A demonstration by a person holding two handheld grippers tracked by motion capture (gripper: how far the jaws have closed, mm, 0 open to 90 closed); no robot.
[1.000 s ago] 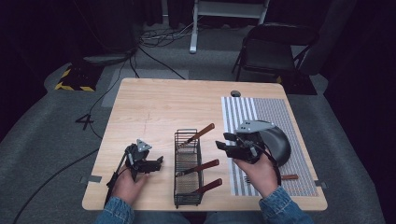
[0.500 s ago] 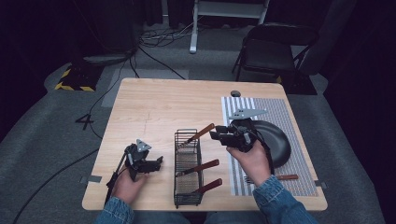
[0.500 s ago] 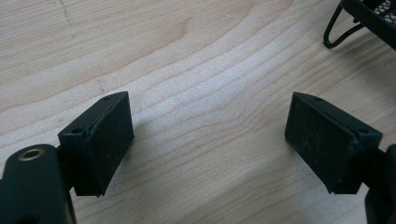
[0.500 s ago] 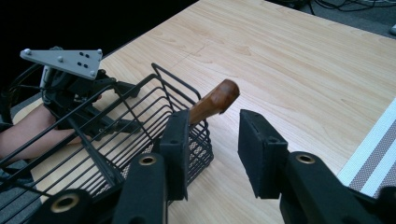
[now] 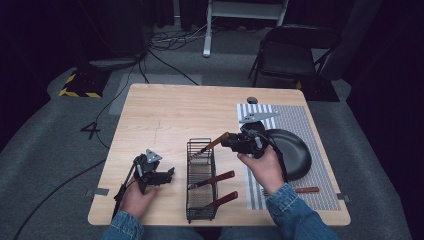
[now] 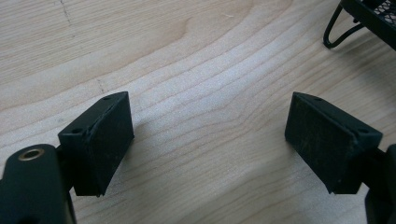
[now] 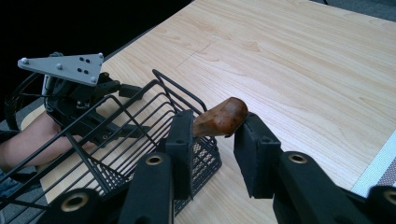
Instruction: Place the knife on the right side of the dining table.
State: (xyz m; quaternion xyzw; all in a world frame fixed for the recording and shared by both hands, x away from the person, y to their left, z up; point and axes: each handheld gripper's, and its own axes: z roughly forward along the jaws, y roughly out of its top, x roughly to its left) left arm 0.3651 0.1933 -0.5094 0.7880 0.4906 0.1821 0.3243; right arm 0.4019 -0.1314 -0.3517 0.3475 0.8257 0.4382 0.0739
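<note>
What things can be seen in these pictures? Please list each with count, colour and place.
table: one, light wood, centre
wire basket: one, black, near edge of table
wooden-handled utensils: three, brown handles, in basket
placemat: one, grey striped, right side
pan: one, black, on placemat
loose utensil: one, brown handle, on placemat
folding chair: one, black, beyond table
left gripper: open, over bare wood
right gripper: around the farthest handle's tip

On the wooden table (image 5: pixel 165 115), a black wire basket (image 5: pixel 201 180) held three wooden-handled utensils. At its two o'clock, the right gripper (image 5: pixel 231 142) met the topmost handle (image 5: pixel 218 140). At nine o'clock, the left gripper (image 5: pixel 167 174) rested apart. A dark pan (image 5: pixel 292 152) sat on a striped mat (image 5: pixel 300 117).
</note>
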